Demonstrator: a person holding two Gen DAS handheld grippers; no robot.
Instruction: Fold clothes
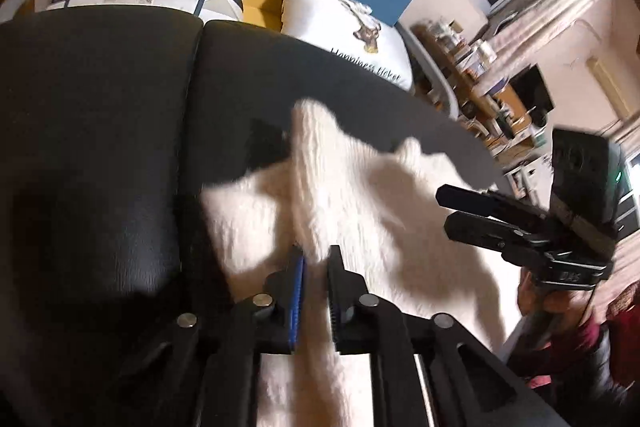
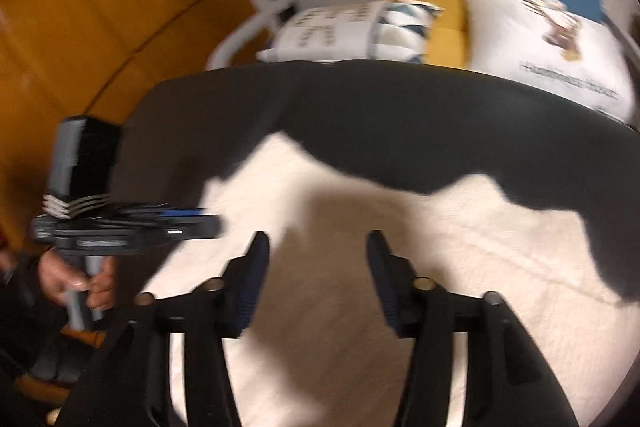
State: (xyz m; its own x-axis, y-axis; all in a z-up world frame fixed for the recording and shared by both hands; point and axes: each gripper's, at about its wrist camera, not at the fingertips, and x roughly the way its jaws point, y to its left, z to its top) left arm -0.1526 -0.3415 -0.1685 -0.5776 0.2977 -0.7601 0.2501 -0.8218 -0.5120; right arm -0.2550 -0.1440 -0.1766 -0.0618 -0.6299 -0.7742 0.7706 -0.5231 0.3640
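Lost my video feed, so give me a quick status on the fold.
Left tongs shut on a raised fold of the white knit garment. Right tongs open, above it, holding nothing. Garment on the black cushion. Nothing in the way.

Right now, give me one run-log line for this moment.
left hand-held gripper: shut on white knit garment, fold lifted | right hand-held gripper: open, above garment | surface: black cushion
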